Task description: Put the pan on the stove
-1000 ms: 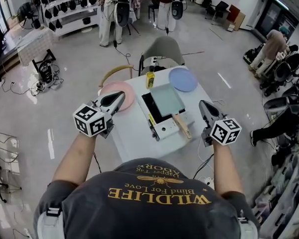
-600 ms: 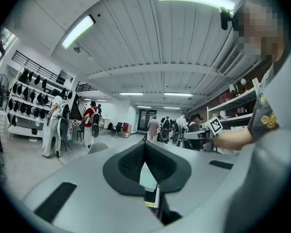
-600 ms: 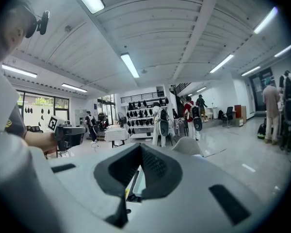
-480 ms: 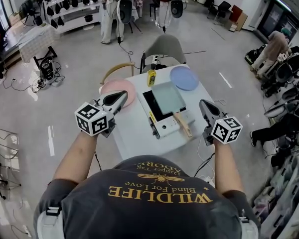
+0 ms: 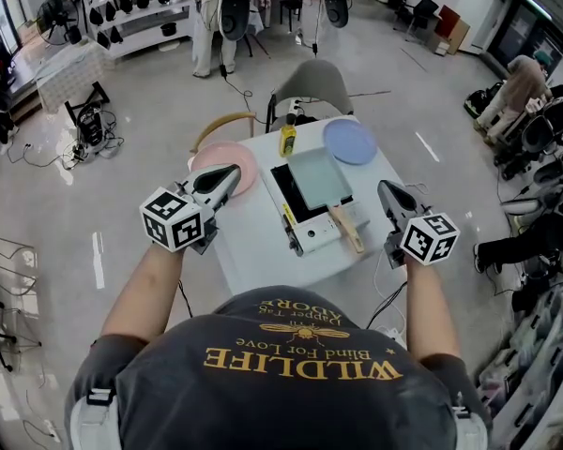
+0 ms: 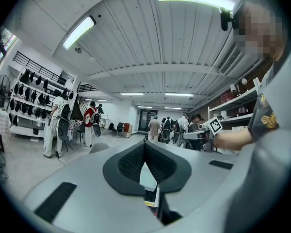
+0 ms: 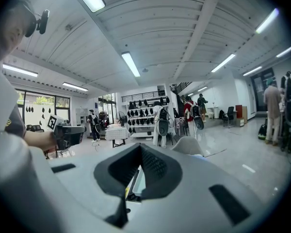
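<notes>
Pan (image 5: 317, 178) on stove (image 5: 314, 239); "WILDLIFE" on shirt (image 5: 291, 387)

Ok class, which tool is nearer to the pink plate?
Left. The left tool hangs at the near edge of the pink plate, over the left side of the table; the right tool is across the table, beyond the stove.

Reads "WILDLIFE", "Blind For Love" and a smaller line ending "ADORE", upside down in yellow, across the dark T-shirt (image 5: 300, 382) at lower centre of the head view. Defies reading on the yellow strip (image 5: 287, 221) along the stove's (image 5: 319, 237) left edge, frame centre: too small.
</notes>
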A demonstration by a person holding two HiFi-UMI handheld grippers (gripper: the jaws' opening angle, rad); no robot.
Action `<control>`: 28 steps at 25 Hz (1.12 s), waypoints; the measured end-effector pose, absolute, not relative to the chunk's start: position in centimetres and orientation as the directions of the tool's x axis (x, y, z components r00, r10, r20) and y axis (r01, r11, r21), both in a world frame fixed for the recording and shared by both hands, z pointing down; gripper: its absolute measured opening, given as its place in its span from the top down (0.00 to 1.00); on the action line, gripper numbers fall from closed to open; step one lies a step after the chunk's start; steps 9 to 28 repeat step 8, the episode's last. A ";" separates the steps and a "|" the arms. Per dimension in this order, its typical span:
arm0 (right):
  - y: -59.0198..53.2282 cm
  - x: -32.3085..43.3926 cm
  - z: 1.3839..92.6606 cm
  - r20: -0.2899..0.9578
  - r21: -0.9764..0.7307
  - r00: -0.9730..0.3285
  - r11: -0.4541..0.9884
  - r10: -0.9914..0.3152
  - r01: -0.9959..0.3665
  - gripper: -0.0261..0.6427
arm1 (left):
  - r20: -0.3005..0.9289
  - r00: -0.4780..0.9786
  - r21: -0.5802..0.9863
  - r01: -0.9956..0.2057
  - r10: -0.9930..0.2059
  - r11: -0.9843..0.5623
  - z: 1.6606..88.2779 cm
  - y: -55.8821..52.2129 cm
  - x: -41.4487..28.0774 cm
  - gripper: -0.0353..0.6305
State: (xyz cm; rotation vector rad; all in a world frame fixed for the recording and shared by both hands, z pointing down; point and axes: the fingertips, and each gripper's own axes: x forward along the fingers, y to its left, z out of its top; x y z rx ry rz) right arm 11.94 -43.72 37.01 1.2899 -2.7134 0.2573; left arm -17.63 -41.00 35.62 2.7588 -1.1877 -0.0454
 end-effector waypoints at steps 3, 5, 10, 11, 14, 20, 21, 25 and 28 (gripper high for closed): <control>-43.7 12.0 37.0 0.186 -0.098 -0.631 0.625 -0.753 -0.775 0.96 | 0.033 0.692 0.139 -0.718 -0.721 -0.682 35.8 -40.9 -17.3 0.95; -43.7 11.9 37.0 0.185 -0.097 -0.632 0.626 -0.752 -0.774 0.96 | 0.036 0.693 0.141 -0.717 -0.720 -0.683 35.9 -40.9 -17.3 0.95; -43.8 11.7 37.1 0.186 -0.097 -0.633 0.627 -0.751 -0.773 0.96 | 0.038 0.694 0.142 -0.716 -0.719 -0.684 36.1 -41.0 -17.3 0.95; -43.8 11.7 37.1 0.186 -0.097 -0.633 0.627 -0.751 -0.773 0.96 | 0.038 0.694 0.142 -0.716 -0.719 -0.684 36.1 -41.0 -17.3 0.95; -43.8 11.7 37.1 0.186 -0.097 -0.633 0.627 -0.751 -0.773 0.96 | 0.038 0.694 0.142 -0.716 -0.719 -0.684 36.1 -41.0 -17.3 0.95; -43.8 11.7 37.1 0.186 -0.097 -0.633 0.627 -0.751 -0.773 0.96 | 0.038 0.694 0.142 -0.716 -0.719 -0.684 36.1 -41.0 -17.3 0.95; -43.8 11.7 37.1 0.186 -0.097 -0.633 0.627 -0.751 -0.773 0.96 | 0.038 0.694 0.142 -0.716 -0.719 -0.684 36.1 -41.0 -17.3 0.95; -43.8 11.7 37.1 0.186 -0.097 -0.633 0.627 -0.751 -0.773 0.96 | 0.038 0.694 0.142 -0.716 -0.719 -0.684 36.1 -41.0 -17.3 0.95; -43.8 11.7 37.1 0.186 -0.097 -0.633 0.627 -0.751 -0.773 0.96 | 0.038 0.694 0.142 -0.716 -0.719 -0.684 36.1 -41.0 -17.3 0.95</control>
